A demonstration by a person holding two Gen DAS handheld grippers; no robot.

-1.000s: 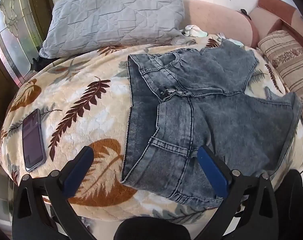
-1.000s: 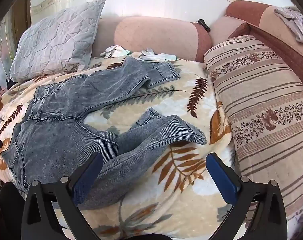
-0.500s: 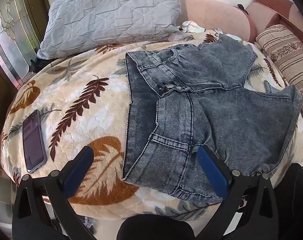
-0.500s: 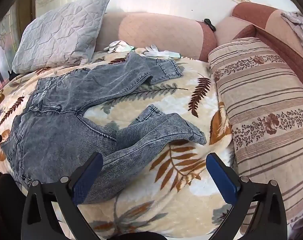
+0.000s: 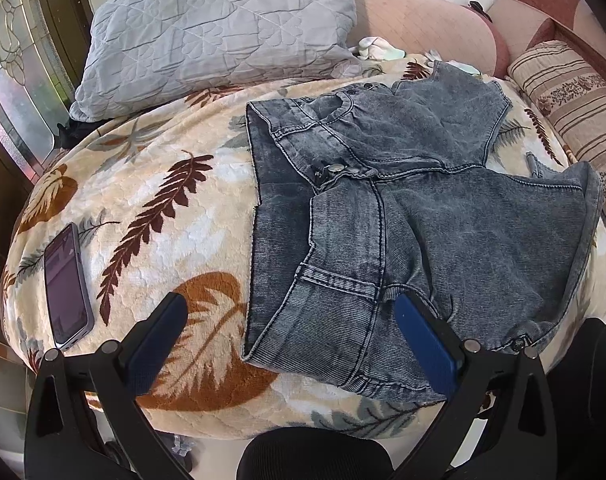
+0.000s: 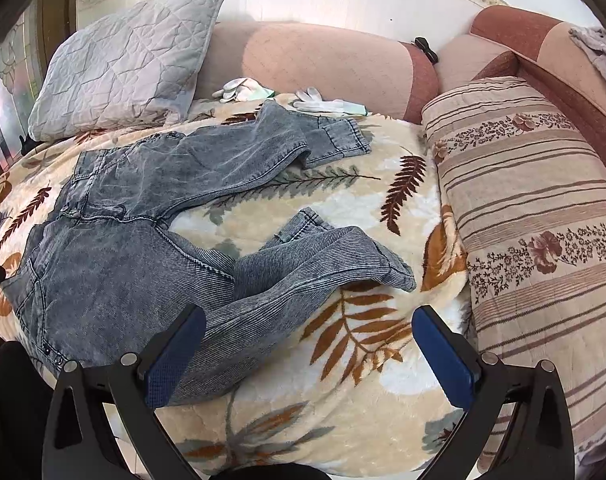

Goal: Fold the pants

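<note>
Grey-blue denim pants (image 5: 403, 208) lie spread on a cream leaf-print blanket (image 5: 159, 208), waistband to the left. In the right wrist view the pants (image 6: 115, 264) have one leg (image 6: 263, 148) stretched to the back and the other leg (image 6: 327, 264) crumpled toward the front. My left gripper (image 5: 291, 340) is open and empty, hovering over the near waistband corner. My right gripper (image 6: 309, 354) is open and empty, above the blanket just in front of the crumpled leg.
A phone (image 5: 67, 284) lies on the blanket at the left. A grey quilted pillow (image 5: 219, 28) leans at the back left. A striped bolster (image 6: 535, 216) lies along the right. White gloves (image 6: 247, 88) lie against the pink backrest (image 6: 327, 60).
Both grippers have drifted slightly toward the pants, which now appear a little larger. The pants have not moved and both grippers stay open.
</note>
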